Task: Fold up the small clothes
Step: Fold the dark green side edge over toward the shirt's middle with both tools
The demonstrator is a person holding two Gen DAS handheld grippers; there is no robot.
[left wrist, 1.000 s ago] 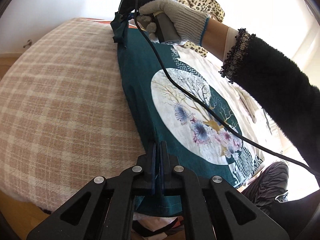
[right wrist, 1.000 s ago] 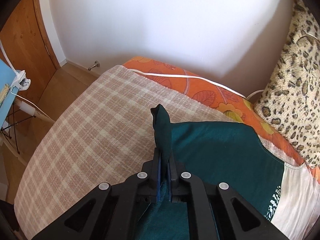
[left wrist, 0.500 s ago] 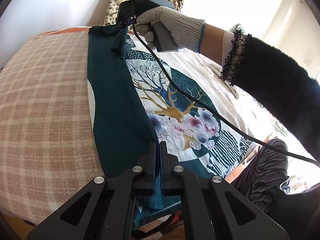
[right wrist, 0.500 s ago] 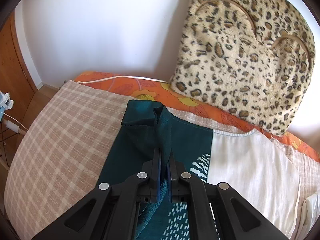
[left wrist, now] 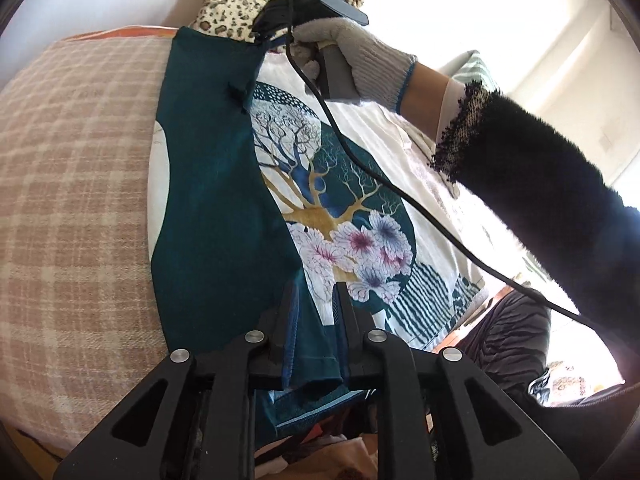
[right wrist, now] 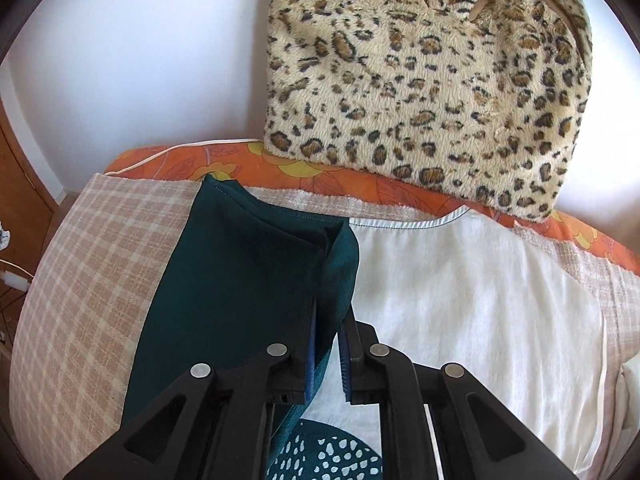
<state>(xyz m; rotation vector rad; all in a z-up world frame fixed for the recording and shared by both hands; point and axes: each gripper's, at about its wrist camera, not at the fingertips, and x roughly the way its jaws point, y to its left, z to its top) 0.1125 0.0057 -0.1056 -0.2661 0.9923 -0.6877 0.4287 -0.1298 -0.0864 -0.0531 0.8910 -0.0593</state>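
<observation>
A teal and white shirt [left wrist: 352, 216] with a tree-and-flower print lies on the bed. Its left side is folded over as a plain teal panel [left wrist: 212, 208], also seen in the right wrist view [right wrist: 236, 272]. My left gripper [left wrist: 316, 292] is open at the hem, with the teal edge lying loose between its fingers. My right gripper [right wrist: 332, 312] is open at the collar end, a teal fold of cloth still standing between its fingers. It also shows in the left wrist view [left wrist: 264, 36], held by a gloved hand.
A beige checked blanket [left wrist: 76, 200] covers the bed under the shirt. A leopard-print cushion [right wrist: 432, 80] leans on the white wall behind an orange floral sheet [right wrist: 280, 168]. A black cable [left wrist: 400, 196] hangs across the shirt. Wooden floor [right wrist: 32, 200] lies left.
Both grippers carried the teal side of the shirt over to the right onto the print, then both opened and let go of the cloth.
</observation>
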